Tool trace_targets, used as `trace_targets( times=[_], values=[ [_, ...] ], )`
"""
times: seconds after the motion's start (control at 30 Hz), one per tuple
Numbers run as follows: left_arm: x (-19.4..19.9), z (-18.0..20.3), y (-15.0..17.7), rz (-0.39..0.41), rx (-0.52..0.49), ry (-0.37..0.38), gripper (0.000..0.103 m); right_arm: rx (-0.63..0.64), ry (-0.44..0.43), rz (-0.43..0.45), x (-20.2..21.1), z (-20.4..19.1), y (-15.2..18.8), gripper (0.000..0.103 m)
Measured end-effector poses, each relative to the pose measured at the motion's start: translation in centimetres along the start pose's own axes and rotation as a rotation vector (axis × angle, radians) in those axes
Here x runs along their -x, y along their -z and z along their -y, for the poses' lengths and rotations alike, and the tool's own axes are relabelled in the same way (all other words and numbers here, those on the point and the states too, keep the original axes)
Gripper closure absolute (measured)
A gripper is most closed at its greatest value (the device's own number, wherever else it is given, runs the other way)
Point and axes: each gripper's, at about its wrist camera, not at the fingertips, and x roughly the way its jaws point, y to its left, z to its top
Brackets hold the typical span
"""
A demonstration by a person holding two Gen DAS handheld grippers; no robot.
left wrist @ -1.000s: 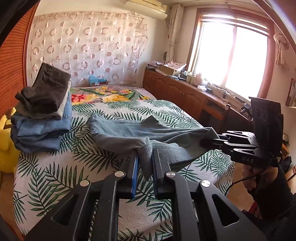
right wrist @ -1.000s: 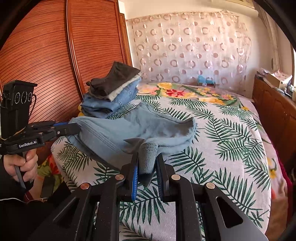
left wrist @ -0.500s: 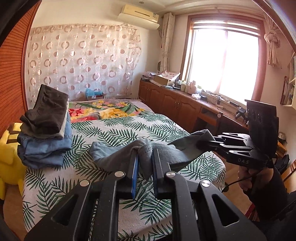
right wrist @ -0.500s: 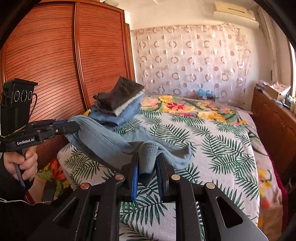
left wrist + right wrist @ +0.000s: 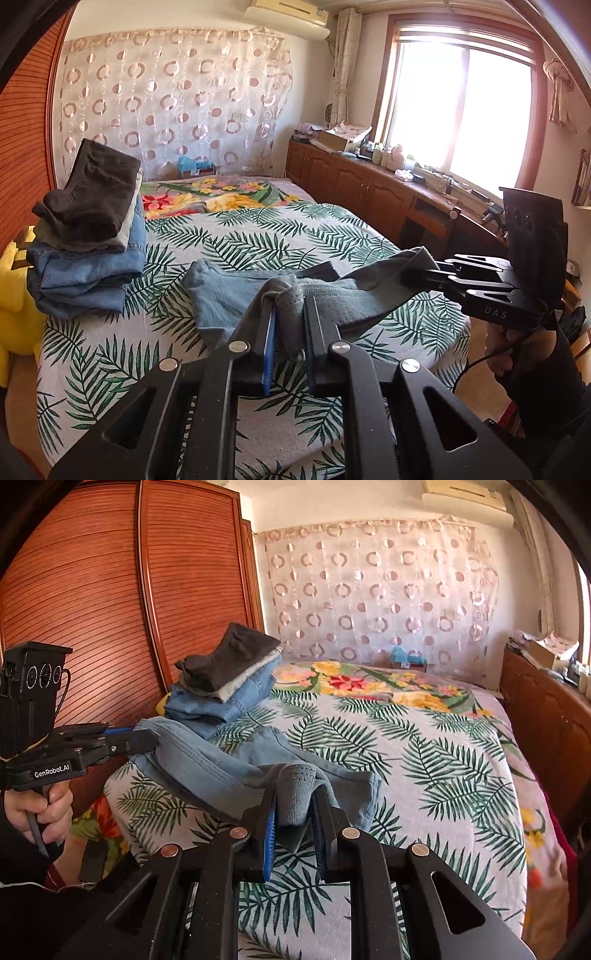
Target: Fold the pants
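Both grippers, left gripper [image 5: 288, 317] and right gripper [image 5: 293, 808], have jaws clamped on the jeans [image 5: 207, 764] hanging over the bed [image 5: 424, 760], so bunched denim could slip loose mid-fold

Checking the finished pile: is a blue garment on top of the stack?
No, a dark grey folded garment tops the stack; the denim lies beneath it.

Your right gripper [image 5: 291, 812] pinches a bunched grey-blue hem of the light blue denim pants [image 5: 236, 764]; your left gripper [image 5: 142, 740] clamps their other end beside the stacked folded clothes [image 5: 229, 679] on the palm-leaf bedspread [image 5: 424, 760].
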Motion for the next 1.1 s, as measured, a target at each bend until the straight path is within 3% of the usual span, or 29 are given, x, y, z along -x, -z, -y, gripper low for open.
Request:
trace_targets(
  times=[0.3, 0.63, 1.1],
  values=[
    [-2.1, -0.6, -0.2, -0.032, 0.012, -0.015, 0.089, -0.010, 0.014, -0.029, -2.5, 0.6, -0.6, 0.086],
    [-3.8, -1.4, -2.4, -0.015, -0.001, -0.035, 0.089, -0.007, 0.040, -0.023, -4.8, 1.4, -2.5, 0.086],
    [-7.3, -3.3, -0.8, -0.104, 0.049, -0.076, 0.089, -0.030, 0.038, -0.124, -9.5, 1.8, -2.7, 0.086]
  ],
)
